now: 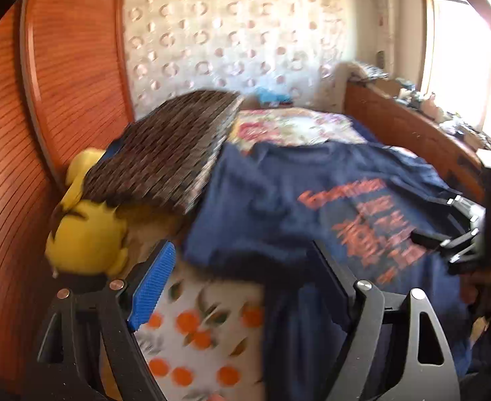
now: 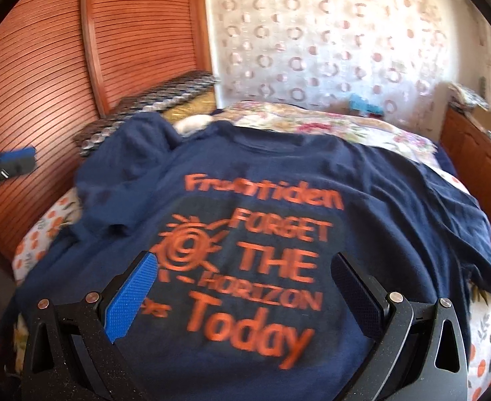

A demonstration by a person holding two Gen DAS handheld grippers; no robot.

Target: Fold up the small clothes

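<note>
The navy T-shirt (image 2: 279,200) lies spread on the bed (image 2: 346,123), print side up, with its collar toward 12 o'clock in the right wrist view. The body looks flat, but the sleeve at 10 o'clock is bunched, and I see no fold made yet, so I judge the task is only at its beginning: smoothing is mostly done, all folds are left.

The right gripper (image 2: 245,287) hovers over the printed text, its fingers wide apart and holding nothing. The left gripper (image 1: 245,274) is at the shirt's left edge, fingers also wide; the cloth lies between them, not pinched. A yellow plush toy (image 1: 85,234) sits at 9 o'clock beside a patterned cushion (image 1: 165,153).
</note>
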